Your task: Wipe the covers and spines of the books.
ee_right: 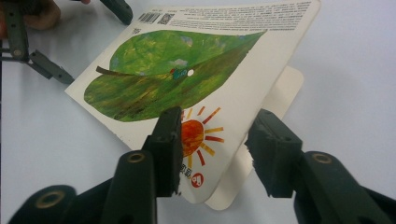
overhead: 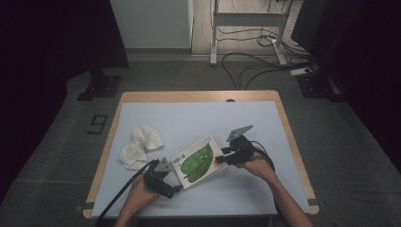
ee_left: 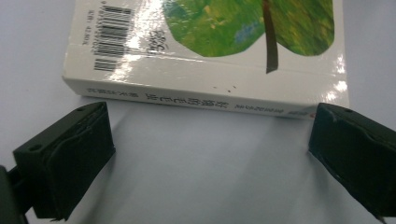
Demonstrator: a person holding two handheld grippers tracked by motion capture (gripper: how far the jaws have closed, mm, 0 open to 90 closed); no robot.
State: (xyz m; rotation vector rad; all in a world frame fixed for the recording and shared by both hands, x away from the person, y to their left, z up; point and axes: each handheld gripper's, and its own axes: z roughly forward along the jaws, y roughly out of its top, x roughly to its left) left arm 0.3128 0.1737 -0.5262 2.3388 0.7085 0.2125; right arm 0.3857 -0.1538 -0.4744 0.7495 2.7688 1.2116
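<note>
The right gripper [ee_right: 212, 154] clasps the picture book's [ee_right: 187, 79] lifted cover corner between its jaws. The left gripper [ee_left: 210, 149], jaws spread wide, sits just before the book's spine.

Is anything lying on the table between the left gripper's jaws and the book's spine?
No. In the left gripper view, bare pale table runs from the left gripper, jaws wide, to the spine of the book.
</note>
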